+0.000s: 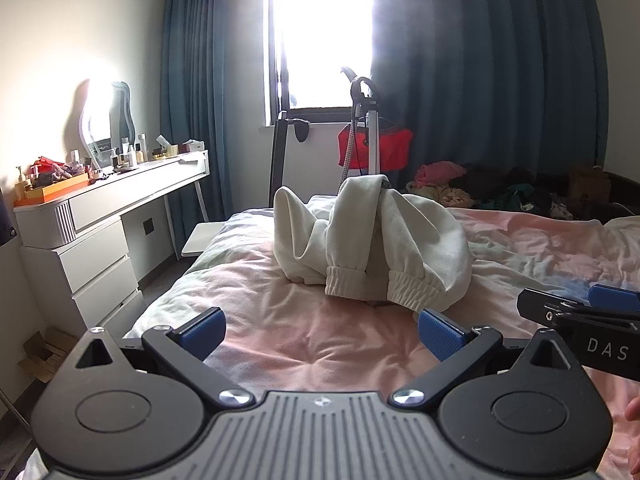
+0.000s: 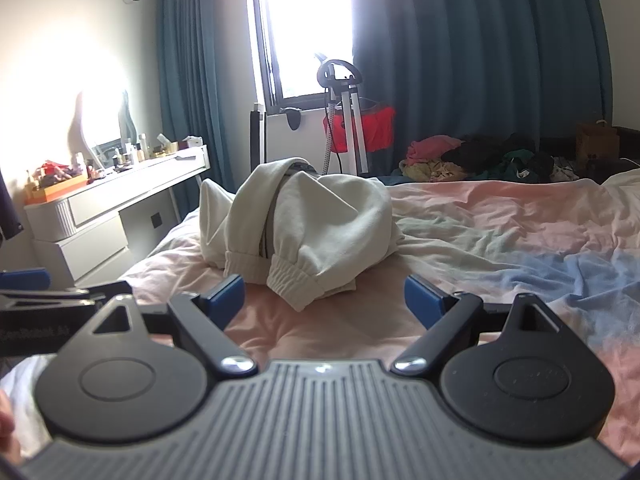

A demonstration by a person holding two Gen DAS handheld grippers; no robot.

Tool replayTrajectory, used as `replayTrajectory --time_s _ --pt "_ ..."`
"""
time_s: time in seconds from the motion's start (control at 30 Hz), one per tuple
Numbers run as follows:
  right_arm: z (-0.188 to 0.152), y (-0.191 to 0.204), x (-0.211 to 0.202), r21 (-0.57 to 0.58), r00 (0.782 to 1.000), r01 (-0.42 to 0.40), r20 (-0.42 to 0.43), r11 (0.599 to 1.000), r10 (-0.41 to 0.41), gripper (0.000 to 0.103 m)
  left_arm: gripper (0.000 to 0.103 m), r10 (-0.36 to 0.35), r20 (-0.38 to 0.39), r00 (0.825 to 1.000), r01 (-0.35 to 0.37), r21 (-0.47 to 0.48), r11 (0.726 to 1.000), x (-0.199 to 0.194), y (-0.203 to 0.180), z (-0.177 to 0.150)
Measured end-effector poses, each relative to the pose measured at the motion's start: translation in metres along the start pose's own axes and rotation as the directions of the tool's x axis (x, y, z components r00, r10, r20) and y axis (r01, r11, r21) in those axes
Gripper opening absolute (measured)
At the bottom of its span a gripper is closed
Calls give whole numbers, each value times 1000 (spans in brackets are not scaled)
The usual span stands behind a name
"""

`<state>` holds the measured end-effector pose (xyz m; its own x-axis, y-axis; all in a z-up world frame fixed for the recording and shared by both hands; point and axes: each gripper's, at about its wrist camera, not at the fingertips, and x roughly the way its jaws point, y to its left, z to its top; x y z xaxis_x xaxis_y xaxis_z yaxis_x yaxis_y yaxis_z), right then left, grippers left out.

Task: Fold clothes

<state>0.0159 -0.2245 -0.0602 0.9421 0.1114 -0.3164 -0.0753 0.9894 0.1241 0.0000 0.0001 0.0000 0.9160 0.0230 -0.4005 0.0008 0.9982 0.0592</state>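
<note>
A cream sweatshirt (image 1: 372, 240) lies bunched in a heap on the pink bed cover (image 1: 300, 336), two ribbed cuffs facing me. It also shows in the right wrist view (image 2: 316, 224). My left gripper (image 1: 322, 332) is open and empty, a little short of the heap, its right pad just below one cuff. My right gripper (image 2: 324, 300) is open and empty, just short of the nearest cuff. The right gripper's side shows at the right edge of the left wrist view (image 1: 580, 316); the left gripper's side shows at the left edge of the right wrist view (image 2: 48, 296).
A white dresser (image 1: 104, 216) with bottles and a mirror stands left of the bed. A garment steamer stand (image 1: 366, 128) with a red garment is by the window. A pile of mixed clothes (image 1: 480, 188) lies at the bed's far right.
</note>
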Motion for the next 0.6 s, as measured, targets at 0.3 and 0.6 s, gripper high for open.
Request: replayTrajectory --time_s 0.3,0.6 --pt "-1 -2 0 19 1000 11 -2 1000 -11 88 103 5 11 1000 -5 10 1000 -3 2 0" --pt "-1 -5 1 42 1000 22 -10 999 -22 88 103 4 19 1000 -4 6 1000 -1 0 -1"
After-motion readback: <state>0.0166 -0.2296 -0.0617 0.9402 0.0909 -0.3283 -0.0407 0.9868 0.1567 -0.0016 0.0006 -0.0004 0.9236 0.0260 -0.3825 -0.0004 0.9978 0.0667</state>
